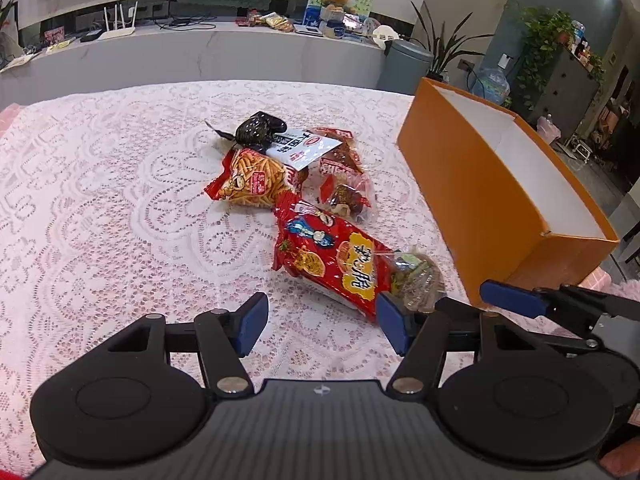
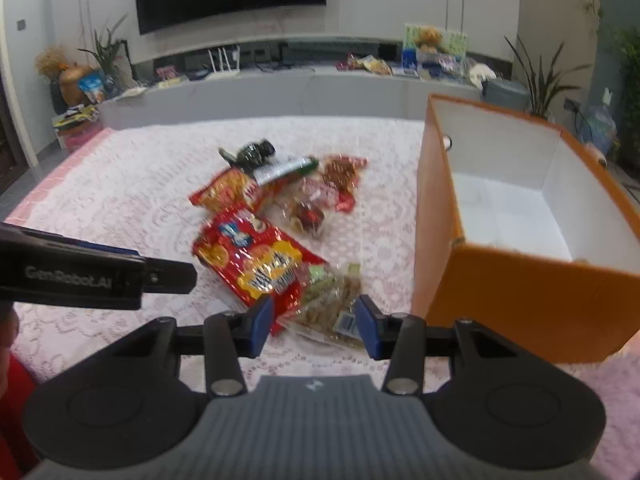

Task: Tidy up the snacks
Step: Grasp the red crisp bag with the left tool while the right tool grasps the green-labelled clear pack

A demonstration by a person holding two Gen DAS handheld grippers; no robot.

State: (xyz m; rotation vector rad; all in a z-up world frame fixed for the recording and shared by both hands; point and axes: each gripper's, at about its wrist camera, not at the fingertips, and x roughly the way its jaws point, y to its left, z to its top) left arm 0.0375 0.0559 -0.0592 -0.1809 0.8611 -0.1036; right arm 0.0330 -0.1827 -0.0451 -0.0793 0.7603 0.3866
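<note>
A pile of snack packets lies on the lace-covered table. The nearest are a big red crisp bag (image 1: 332, 264) (image 2: 252, 260) and a clear packet of green-brown snacks (image 1: 416, 276) (image 2: 328, 308). Behind them lie an orange stick-snack bag (image 1: 252, 180), a white packet (image 1: 304, 148), a dark packet (image 1: 260, 128) and clear packets of red sweets (image 1: 348, 192). An open orange box (image 1: 480, 200) (image 2: 520, 280) with a white, empty inside stands to the right. My left gripper (image 1: 320, 324) is open just before the red bag. My right gripper (image 2: 316, 326) is open, its fingers on either side of the clear packet.
The table edge with a pink cloth border (image 2: 60, 168) runs on the left. A long grey TV console (image 2: 280, 88) with clutter stands behind the table, with potted plants (image 2: 540, 80) and a grey bin (image 1: 404, 64) at the right. The left gripper's finger (image 2: 100, 272) shows in the right wrist view.
</note>
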